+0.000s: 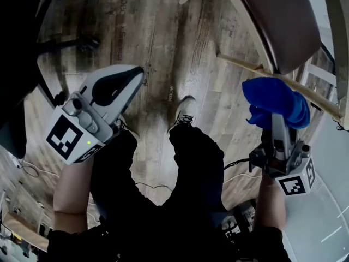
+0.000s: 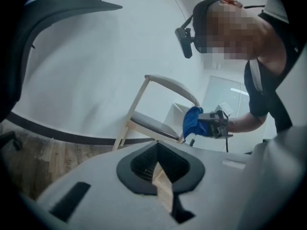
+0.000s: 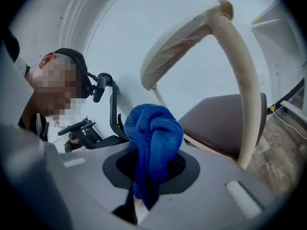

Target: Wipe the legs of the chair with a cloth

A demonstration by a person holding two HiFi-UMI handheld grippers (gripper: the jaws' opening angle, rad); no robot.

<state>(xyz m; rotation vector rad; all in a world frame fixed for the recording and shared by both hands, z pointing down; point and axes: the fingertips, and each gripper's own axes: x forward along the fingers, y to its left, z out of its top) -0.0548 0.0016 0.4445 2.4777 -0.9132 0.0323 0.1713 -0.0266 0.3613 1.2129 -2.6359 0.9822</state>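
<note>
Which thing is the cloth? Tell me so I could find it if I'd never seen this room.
Find the pale wooden chair with the brown seat, standing on the wood floor. Close by its frame, the right hand-held gripper is shut on the cloth. It is a bunched-up, fuzzy, bright blue lump, the only blue thing here.

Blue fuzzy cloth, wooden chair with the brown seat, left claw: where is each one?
Blue fuzzy cloth [image 3: 154, 131]: right gripper view, on its bunched top.
Pale wooden chair with brown seat [image 3: 216, 121]: right gripper view, on the seat.
Left claw [image 1: 139, 74]: head view, at its tip.
</note>
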